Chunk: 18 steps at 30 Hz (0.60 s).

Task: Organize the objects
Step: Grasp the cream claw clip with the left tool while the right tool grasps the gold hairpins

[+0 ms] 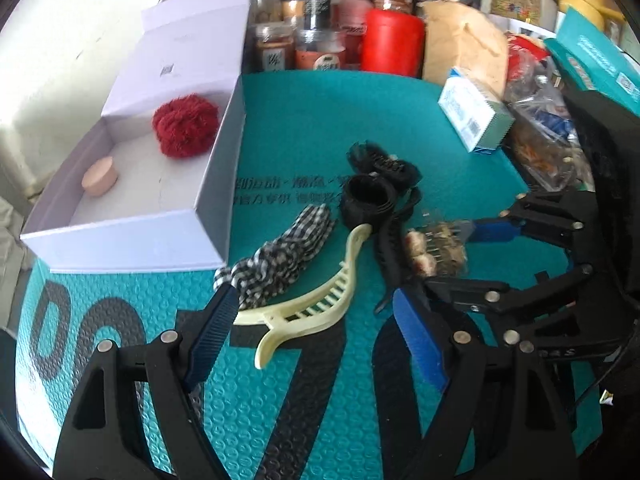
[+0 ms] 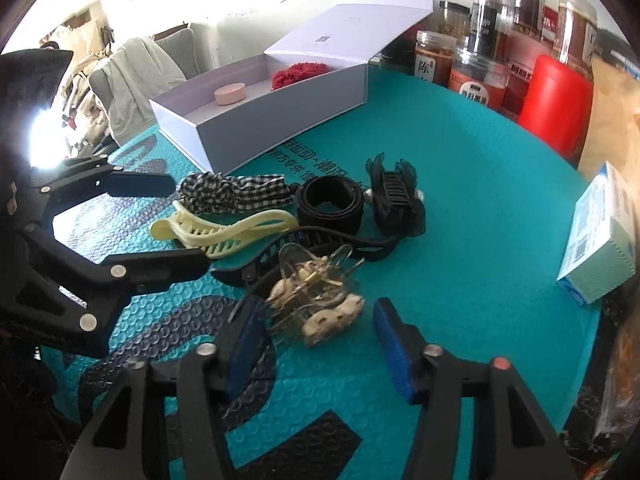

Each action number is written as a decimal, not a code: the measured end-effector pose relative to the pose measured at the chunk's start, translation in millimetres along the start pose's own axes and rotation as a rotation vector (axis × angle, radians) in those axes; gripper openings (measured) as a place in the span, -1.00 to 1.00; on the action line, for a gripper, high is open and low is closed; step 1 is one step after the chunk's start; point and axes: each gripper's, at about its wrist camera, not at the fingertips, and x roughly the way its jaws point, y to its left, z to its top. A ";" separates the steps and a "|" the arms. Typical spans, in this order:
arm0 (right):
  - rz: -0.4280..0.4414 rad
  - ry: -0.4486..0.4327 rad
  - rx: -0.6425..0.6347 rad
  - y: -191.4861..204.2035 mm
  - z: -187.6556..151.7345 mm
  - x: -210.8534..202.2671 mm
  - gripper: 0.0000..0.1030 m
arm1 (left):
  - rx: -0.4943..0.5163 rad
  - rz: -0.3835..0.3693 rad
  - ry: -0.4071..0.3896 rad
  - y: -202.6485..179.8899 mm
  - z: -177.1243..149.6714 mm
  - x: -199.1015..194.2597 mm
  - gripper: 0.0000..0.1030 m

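Observation:
Hair accessories lie on a teal mat [image 1: 360, 128]: a cream claw clip [image 1: 308, 308] [image 2: 224, 228], a checked scrunchie [image 1: 280, 260] [image 2: 232, 194], a black coiled band [image 1: 368, 200] [image 2: 330, 204], a black bow clip [image 1: 384, 162] [image 2: 396, 196], a long black clip [image 1: 392, 248] [image 2: 320, 248] and a clear beaded clip [image 1: 436, 246] [image 2: 320, 300]. A white box [image 1: 132, 236] [image 2: 280, 120] holds a red scrunchie [image 1: 186, 126] [image 2: 300, 72] and a pink puck [image 1: 100, 178] [image 2: 229, 93]. My left gripper [image 1: 316, 320] [image 2: 184, 224] is open around the cream clip. My right gripper [image 2: 316, 332] [image 1: 444, 256] is open around the beaded clip.
Jars and a red canister [image 1: 392, 40] [image 2: 556, 96] stand at the mat's far edge. A small blue-white carton [image 1: 476, 116] [image 2: 600, 252] lies at the right. Bags and a teal box [image 1: 592, 60] crowd the right side.

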 end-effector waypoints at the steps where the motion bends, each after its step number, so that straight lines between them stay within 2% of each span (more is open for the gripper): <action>1: -0.004 -0.005 -0.003 -0.1 -0.2 -0.5 -0.02 | 0.008 -0.008 -0.010 -1.3 1.0 -3.0 0.53; 9: -0.002 -0.013 0.004 -3.3 -3.1 -3.7 -0.11 | 0.087 0.023 -0.016 -3.4 7.2 -0.9 0.49; 11: -0.004 -0.010 0.005 -4.3 -3.9 -4.3 -0.11 | 0.116 0.035 -0.001 -3.7 6.2 5.4 0.41; 16: -0.002 -0.009 0.009 -6.0 -5.2 -4.1 -0.11 | 0.155 0.061 0.037 -4.3 3.2 22.6 0.41; 18: 0.001 -0.011 0.013 -6.5 -5.6 -4.8 -0.11 | 0.161 0.081 0.029 -5.1 0.4 23.7 0.25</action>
